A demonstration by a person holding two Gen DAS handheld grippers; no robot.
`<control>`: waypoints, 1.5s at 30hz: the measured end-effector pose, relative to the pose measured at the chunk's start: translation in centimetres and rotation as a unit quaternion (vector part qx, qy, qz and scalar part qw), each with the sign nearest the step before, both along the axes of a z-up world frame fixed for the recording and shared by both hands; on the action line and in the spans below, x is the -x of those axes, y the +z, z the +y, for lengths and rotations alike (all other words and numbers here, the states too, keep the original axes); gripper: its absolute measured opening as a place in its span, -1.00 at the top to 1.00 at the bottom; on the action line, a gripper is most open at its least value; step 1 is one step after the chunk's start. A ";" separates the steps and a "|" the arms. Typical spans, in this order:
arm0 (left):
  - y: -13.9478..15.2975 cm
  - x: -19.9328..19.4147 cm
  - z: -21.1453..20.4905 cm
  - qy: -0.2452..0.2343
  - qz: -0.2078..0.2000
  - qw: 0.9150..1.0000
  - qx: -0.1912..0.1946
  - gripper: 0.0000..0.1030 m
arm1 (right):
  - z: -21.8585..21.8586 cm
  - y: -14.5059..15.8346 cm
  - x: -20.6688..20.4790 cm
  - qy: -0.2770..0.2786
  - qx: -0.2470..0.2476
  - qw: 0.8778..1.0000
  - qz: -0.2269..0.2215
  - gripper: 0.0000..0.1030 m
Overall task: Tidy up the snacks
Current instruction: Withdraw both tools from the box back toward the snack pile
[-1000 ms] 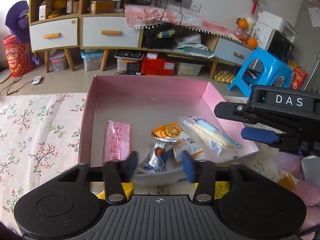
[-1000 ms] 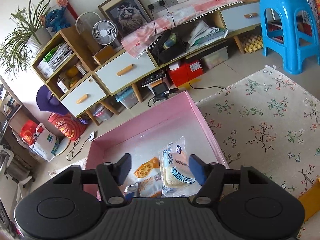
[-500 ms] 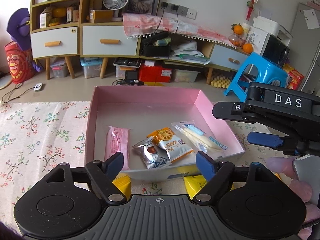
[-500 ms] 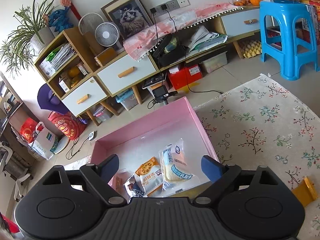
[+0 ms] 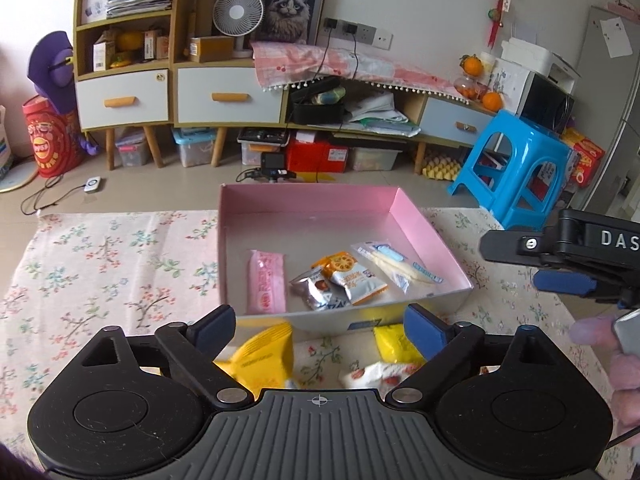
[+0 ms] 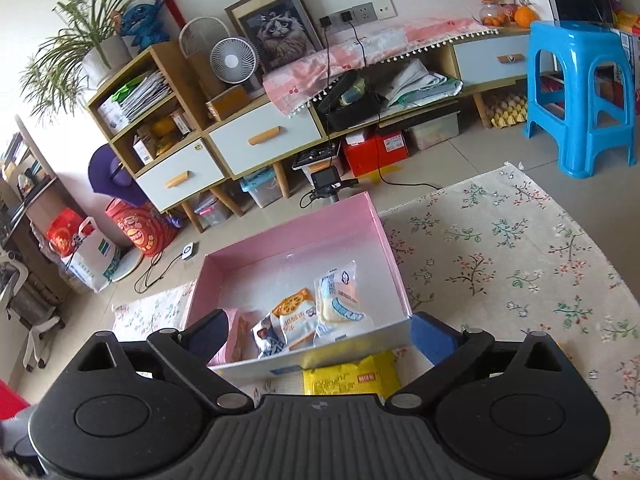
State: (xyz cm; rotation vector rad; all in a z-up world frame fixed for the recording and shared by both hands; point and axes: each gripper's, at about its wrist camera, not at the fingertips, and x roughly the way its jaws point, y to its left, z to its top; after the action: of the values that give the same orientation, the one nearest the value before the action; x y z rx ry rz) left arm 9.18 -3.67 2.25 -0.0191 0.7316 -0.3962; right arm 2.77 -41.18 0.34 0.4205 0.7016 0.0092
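A pink box (image 5: 432, 236) (image 6: 390, 264) stands on the flowered cloth with several snack packs inside: a pink bar (image 5: 267, 281), a silver pack (image 5: 314, 290) (image 6: 267, 338), an orange-and-white pack (image 5: 352, 276) (image 6: 296, 318) and a clear bread pack (image 5: 396, 266) (image 6: 340, 300). My left gripper (image 5: 319, 330) hangs in front of the box's near wall, jaws opening, nothing between them. Below it lie yellow packs (image 5: 266, 356) (image 5: 394, 344) and a white-and-red pack (image 5: 376, 374). My right gripper (image 6: 316, 334) is also opening and empty, above a yellow pack (image 6: 350, 378).
The flowered cloth (image 5: 104, 256) (image 6: 500, 248) spreads left and right of the box. A blue stool (image 5: 516, 168) (image 6: 580, 92) and a low cabinet (image 5: 224, 96) stand on the floor behind. A person's fingers (image 5: 624, 364) hold the right gripper's handle.
Both grippers have opened wide and drawn back and up from the box. The silver pack and the bread pack, earlier between the fingers, now lie in the box.
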 end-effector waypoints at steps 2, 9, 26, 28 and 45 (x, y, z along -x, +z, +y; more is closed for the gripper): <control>0.1 0.6 0.3 0.000 0.000 1.000 -0.003 -0.83 | -0.1 0.2 0.7 0.004 0.008 1.000 -0.004 -0.75; -0.2 2.4 1.5 -0.007 0.006 1.000 -0.012 -0.86 | 0.2 0.6 2.3 0.018 0.028 0.999 -0.016 -0.81; -2.5 6.5 5.0 -0.029 0.004 0.998 -0.052 -0.90 | 3.9 -1.6 8.2 0.178 0.155 0.970 -0.064 -0.81; -2.9 7.0 5.6 -0.027 0.002 0.998 -0.055 -0.91 | 3.8 -1.9 8.6 0.180 0.153 0.970 -0.059 -0.81; -6.4 7.9 8.0 -0.058 -0.015 0.993 -0.097 -0.91 | 6.8 -4.7 10.2 0.220 0.171 0.960 -0.025 -0.81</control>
State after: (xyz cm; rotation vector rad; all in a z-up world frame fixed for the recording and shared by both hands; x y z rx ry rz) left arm 1.24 4.33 -4.15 0.2129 0.7410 -0.4331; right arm -7.45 -34.42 -4.39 -0.0738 0.7197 0.3131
